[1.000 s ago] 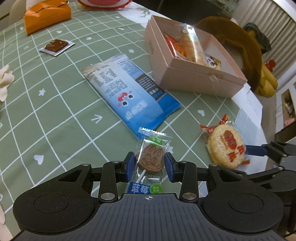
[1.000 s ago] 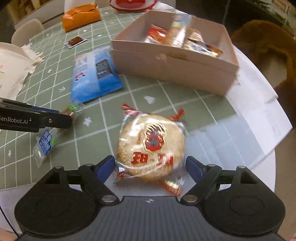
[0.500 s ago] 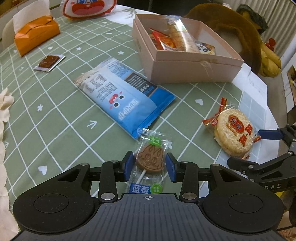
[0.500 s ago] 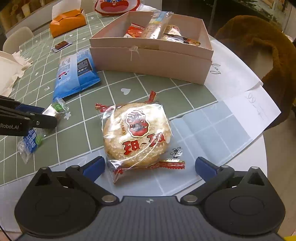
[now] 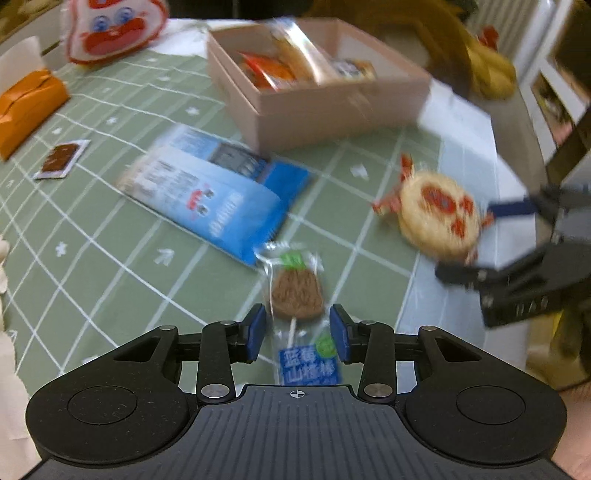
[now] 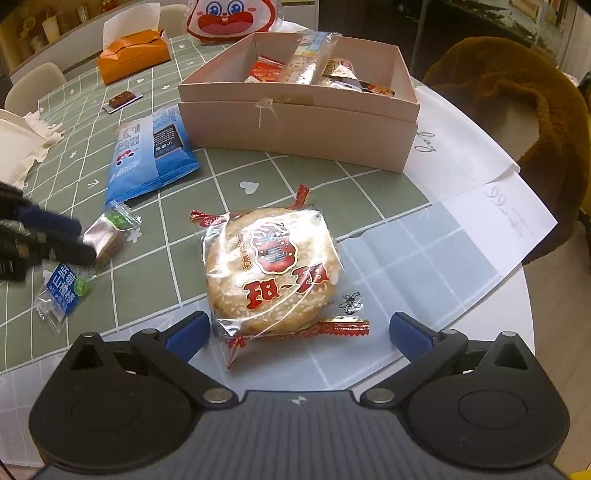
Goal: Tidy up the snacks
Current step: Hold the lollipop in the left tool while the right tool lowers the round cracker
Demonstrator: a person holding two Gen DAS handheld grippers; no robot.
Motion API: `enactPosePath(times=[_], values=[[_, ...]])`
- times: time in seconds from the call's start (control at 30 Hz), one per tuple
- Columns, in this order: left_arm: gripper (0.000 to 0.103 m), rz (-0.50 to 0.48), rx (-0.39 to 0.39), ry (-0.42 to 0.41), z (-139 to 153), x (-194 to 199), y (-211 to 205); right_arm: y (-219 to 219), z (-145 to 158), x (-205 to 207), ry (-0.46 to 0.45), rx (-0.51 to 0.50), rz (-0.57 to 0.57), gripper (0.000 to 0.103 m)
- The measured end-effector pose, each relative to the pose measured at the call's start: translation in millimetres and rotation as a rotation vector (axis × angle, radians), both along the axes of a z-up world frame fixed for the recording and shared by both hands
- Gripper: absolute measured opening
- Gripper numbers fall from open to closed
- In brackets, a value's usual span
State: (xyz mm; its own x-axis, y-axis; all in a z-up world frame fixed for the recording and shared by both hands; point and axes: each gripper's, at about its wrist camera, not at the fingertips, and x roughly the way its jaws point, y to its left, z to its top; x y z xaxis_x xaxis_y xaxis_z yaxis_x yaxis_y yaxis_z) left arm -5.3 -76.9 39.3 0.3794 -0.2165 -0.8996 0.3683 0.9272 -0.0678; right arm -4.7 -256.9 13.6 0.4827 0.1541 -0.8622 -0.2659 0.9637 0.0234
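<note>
A wrapped brown lollipop (image 5: 297, 295) lies on the green checked tablecloth between the fingers of my left gripper (image 5: 297, 332). Its jaws are opening and the pads stand clear of the wrapper on both sides. A round rice cracker in clear wrap (image 6: 271, 267) lies just ahead of my right gripper (image 6: 299, 328), whose jaws are spread wide with a gap on each side. The pink cardboard box (image 6: 295, 122) behind holds several snack packets. A blue snack bag (image 6: 147, 155) lies left of the box. The left view is blurred.
An orange tissue box (image 6: 133, 55), a small chocolate packet (image 6: 122, 99) and a red-and-white cartoon bag (image 6: 232, 16) sit at the far side. White paper sheets (image 6: 480, 206) overhang the table's right edge by a brown fleece-covered chair (image 6: 517, 110).
My left jaws have widened off the lollipop and the left view has rolled. The right jaws spread from beside the cracker to fully wide. Both snacks stay on the cloth.
</note>
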Motion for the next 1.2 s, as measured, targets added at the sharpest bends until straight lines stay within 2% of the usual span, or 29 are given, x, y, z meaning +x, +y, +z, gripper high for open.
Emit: enactPosePath(times=[0.1,0.23,0.47,0.57,1.0,1.2], values=[[0.050,0.001,0.007,-0.022,-3.1,-0.6,-6.3,0.4,0.1,-1.3,-0.003,0.001,-0.002,0.103],[0.050,0.040,-0.013,-0.027,-4.2,5.7,-6.0,0.1,0.3,-2.0,-0.008,0.002,-0.003,0.103],[0.048,0.011,0.030,-0.055,-4.8,6.6,-16.8,0.9,3.2,-0.2,0.001,-0.003,-0.006,0.102],[0.048,0.023,0.016,-0.057,-5.1,4.1,-15.2,-0.4,11.1,-0.3,-0.037,0.017,-0.006,0.102],[0.048,0.045,0.016,-0.061,-5.3,2.6,-15.4,14.8,6.1,31.2,-0.015,0.023,0.016,0.102],[0.048,0.061,-0.024,-0.077,-5.7,-1.3,-9.2,13.5,9.8,27.1,-0.003,0.048,0.012,0.089]])
